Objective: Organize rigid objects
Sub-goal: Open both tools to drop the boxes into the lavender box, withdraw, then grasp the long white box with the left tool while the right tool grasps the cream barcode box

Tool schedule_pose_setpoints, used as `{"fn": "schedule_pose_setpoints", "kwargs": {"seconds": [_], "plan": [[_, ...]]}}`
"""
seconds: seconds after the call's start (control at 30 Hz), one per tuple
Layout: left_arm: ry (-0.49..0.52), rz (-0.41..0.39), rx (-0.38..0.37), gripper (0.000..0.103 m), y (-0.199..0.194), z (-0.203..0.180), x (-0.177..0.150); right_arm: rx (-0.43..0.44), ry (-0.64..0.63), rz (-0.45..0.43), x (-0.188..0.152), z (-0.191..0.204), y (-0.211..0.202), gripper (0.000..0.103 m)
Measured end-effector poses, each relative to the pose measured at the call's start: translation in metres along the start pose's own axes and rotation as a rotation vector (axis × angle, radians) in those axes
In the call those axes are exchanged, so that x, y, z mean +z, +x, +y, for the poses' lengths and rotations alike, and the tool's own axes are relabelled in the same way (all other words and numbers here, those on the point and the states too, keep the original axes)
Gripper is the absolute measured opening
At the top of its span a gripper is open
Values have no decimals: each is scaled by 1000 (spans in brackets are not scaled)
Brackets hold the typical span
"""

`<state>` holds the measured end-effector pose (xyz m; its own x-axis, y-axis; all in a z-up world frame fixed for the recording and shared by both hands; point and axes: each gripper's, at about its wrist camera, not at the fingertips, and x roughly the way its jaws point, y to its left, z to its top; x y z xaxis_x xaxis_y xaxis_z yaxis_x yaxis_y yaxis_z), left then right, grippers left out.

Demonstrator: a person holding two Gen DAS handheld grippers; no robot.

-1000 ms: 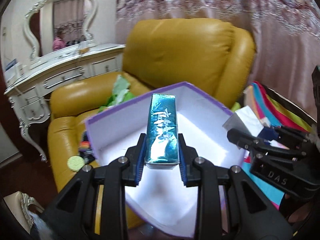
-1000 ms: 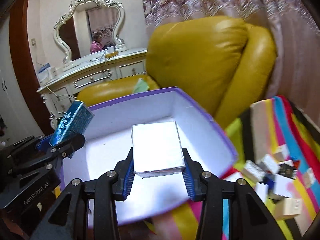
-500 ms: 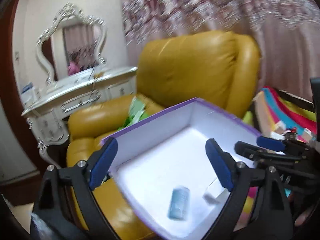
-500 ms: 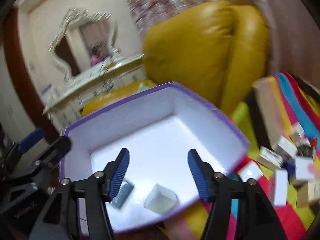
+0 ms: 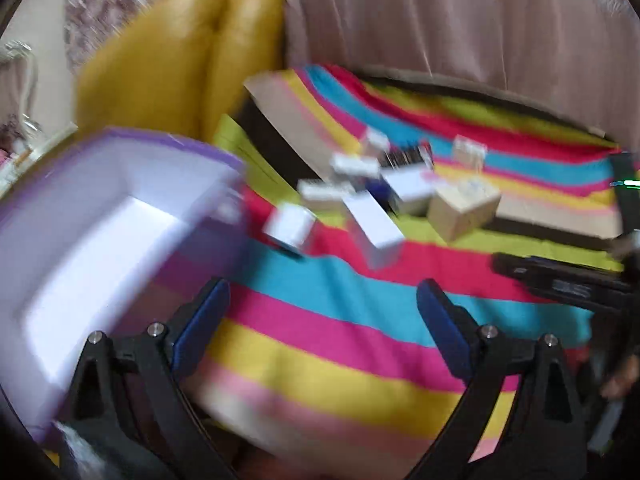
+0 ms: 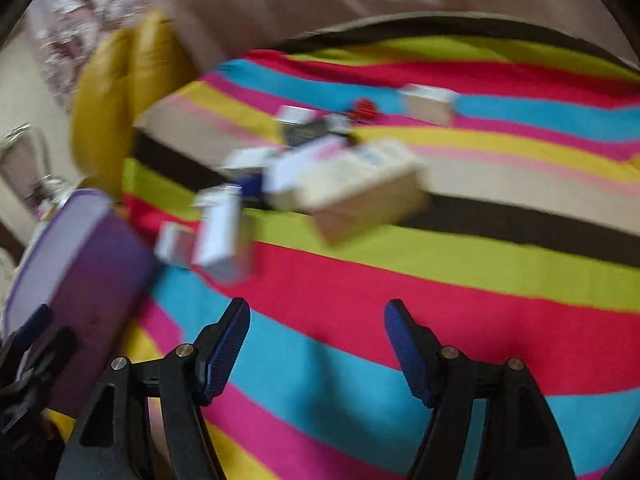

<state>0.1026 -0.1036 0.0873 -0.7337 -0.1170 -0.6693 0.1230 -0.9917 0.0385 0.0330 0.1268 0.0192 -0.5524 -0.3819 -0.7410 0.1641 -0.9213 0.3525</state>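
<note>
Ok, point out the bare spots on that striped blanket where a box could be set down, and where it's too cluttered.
Free: the striped blanket between the open right gripper and the cluster of small cardboard boxes; likewise ahead of the open left gripper. Crowded: the cluster itself, beside the purple-rimmed white storage box, whose visible floor looks bare through the blur.

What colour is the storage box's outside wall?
Purple; the storage box shows its outer wall best in the right wrist view.
</note>
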Motion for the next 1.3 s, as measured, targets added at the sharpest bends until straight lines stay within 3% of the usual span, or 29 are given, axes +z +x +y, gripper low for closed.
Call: {"fn": "schedule_pose_setpoints", "kwargs": {"seconds": [0.13, 0.37, 0.4, 0.43, 0.5, 0.6, 0.73, 0.87, 0.97, 1.07, 1.17, 1.3], "plan": [[-10, 109, 27, 96, 76, -26, 8, -56, 57, -1, -2, -33, 3, 71], [13, 140, 131, 95, 139, -48, 31, -41, 120, 5, 13, -45, 15, 71], [16, 160, 136, 87, 148, -48, 33, -31, 137, 8, 15, -45, 18, 71], [-7, 152, 101, 66, 148, -44, 35, -23, 149, 10, 15, -47, 19, 71], [-15, 164, 61, 40, 148, -39, 37, 7, 197, 18, 20, -46, 26, 71], [-9, 168, 20, 39, 137, -31, 29, 50, 289, 17, 28, -41, 34, 71], [-1, 162, -25, 39, 113, -17, 8, 65, 461, -47, 46, -35, 38, 71], [3, 128, -49, 40, 95, -4, -10, -82, 601, -77, 70, -25, 51, 71], [-1, 121, -68, 40, 94, 1, -16, -136, 703, -74, 79, -19, 64, 71], [-29, 116, -96, 40, 97, 6, -17, -220, 730, -46, 85, -8, 79, 71], [-53, 124, -129, 40, 103, 11, -14, -297, 666, -16, 88, 3, 90, 73], [-51, 123, -134, 40, 102, 11, -16, -411, 382, 33, 88, 12, 89, 73]]}}
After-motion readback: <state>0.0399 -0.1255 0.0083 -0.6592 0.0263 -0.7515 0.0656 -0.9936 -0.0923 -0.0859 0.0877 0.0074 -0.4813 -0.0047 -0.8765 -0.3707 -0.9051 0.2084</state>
